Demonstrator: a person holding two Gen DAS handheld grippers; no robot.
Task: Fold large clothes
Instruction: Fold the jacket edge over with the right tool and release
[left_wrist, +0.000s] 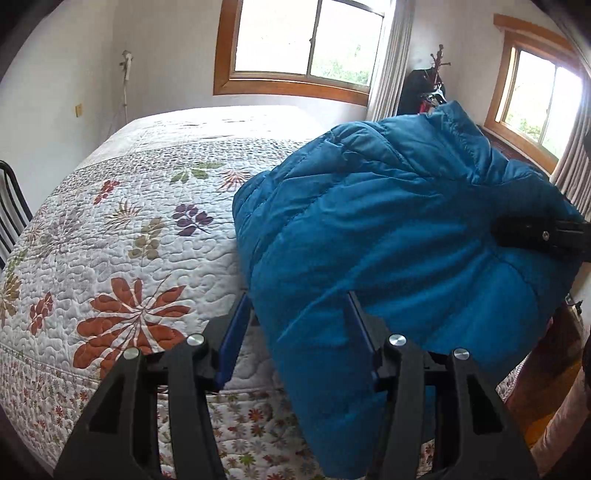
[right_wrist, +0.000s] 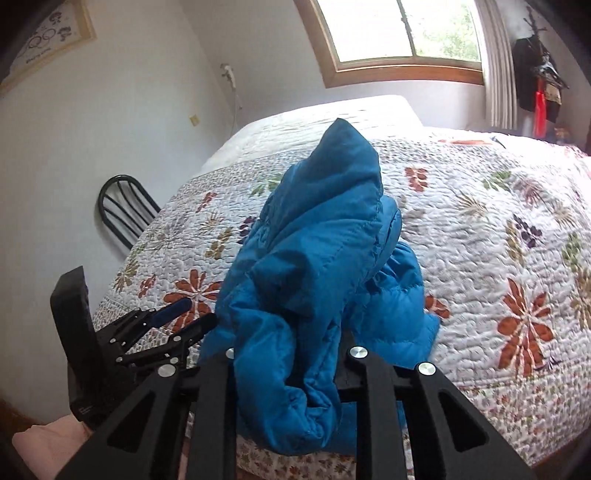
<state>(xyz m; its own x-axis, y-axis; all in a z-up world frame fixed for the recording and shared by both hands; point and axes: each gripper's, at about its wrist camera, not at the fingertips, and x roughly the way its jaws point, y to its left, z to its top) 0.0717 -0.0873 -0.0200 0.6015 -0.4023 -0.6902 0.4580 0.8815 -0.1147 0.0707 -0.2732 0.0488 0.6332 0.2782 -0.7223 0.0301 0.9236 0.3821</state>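
Note:
A blue quilted puffer jacket (left_wrist: 388, 229) hangs bunched above the near edge of the bed. My left gripper (left_wrist: 299, 325) stands wide open, its blue-padded fingers (left_wrist: 236, 332) on either side of the jacket's lower left corner, not closed on it. My right gripper (left_wrist: 532, 236) shows at the right edge of the left wrist view, pinching the jacket fabric. In the right wrist view the jacket (right_wrist: 325, 266) drapes over and between the right gripper's fingers, hiding the tips. The left gripper (right_wrist: 184, 321) shows there at lower left, open beside the jacket.
The bed's floral quilt (left_wrist: 129, 240) spreads to the left and behind; it also fills the right wrist view (right_wrist: 498, 258). A black metal chair (right_wrist: 122, 206) stands left of the bed. Windows and a coat rack (left_wrist: 432, 85) line the far wall.

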